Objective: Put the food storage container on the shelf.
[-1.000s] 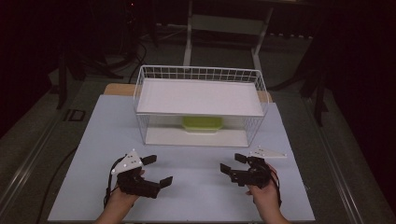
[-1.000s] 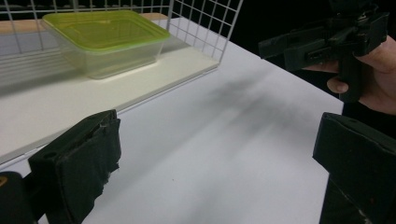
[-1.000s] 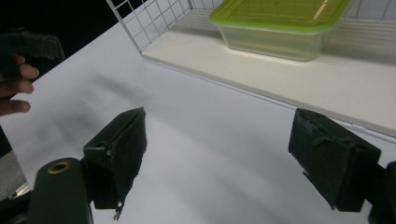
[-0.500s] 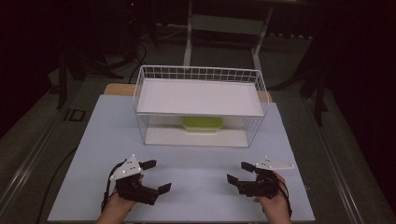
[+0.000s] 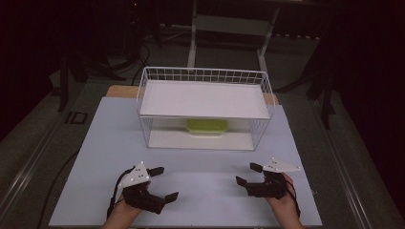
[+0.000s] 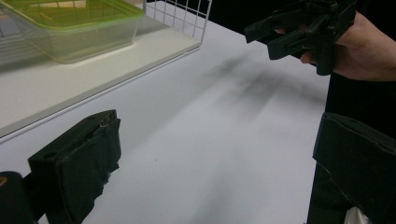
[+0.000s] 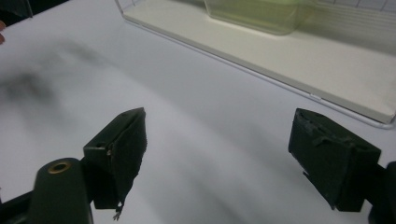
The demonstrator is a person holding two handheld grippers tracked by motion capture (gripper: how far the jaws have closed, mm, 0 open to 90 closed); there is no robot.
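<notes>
A white wire basket [image 5: 205,76] with two shelves stands at the middle back of the table. On its lower shelf [image 5: 167,140] sits a clear container with a green lid [image 5: 206,127], also close in the left gripper view [image 6: 70,28] and the right gripper view [image 7: 261,14]. My left gripper [image 5: 165,183] hovers open near the front left, holding nothing. My right gripper [image 5: 247,174] stands open at the front right, jaws wide and empty. In the left gripper view the right gripper [image 6: 261,39] shows farther off, held in a hand.
The pale table top [image 5: 205,171] stretches between the grippers and the basket. A wooden edge [image 5: 119,90] shows behind the basket. Dark floor, cables and stand legs [image 5: 193,43] surround the table.
Both grippers have drawn back toward the table's front edge and apart from each other. Both stay open.
</notes>
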